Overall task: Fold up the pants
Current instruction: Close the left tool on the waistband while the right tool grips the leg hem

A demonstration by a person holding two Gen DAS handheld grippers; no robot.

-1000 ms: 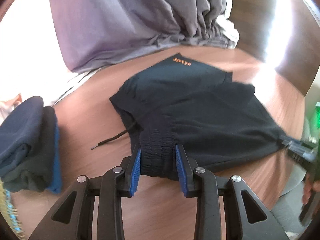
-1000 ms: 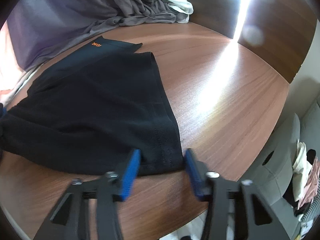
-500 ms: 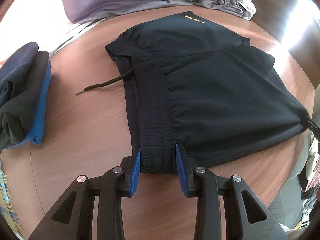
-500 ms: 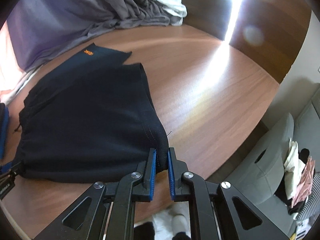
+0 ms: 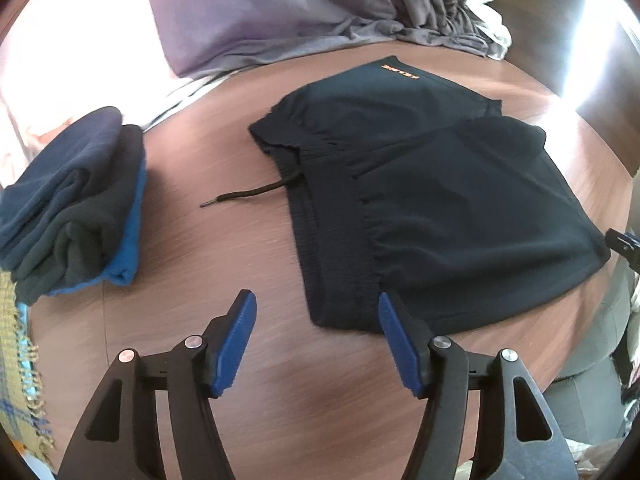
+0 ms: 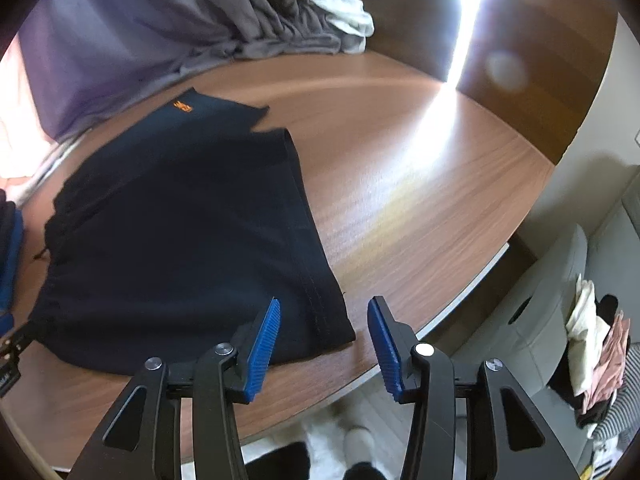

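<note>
Black pants (image 5: 440, 200) with an orange logo (image 5: 400, 70) lie folded flat on the round wooden table (image 5: 240, 260). A drawstring (image 5: 248, 194) trails out to the left of the waistband. My left gripper (image 5: 316, 300) hovers at the near waistband corner, jaws opening, its pads apart from the cloth. In the right wrist view the pants (image 6: 180, 220) lie with their near hem corner between the fingers of my right gripper (image 6: 324, 304). Its jaws are opening too and the pads press on nothing.
A stack of folded dark and blue clothes (image 5: 72, 208) sits at the table's left. Grey fabric (image 5: 320, 12) is heaped along the far edge. Beyond the table's right edge stands a grey bin (image 6: 532, 320) beside loose clothes (image 6: 600, 340).
Both grippers were shut on the pants, left on the waistband, right on the hem corner. Both have let go and spread their jaws; the pants now rest flat.
</note>
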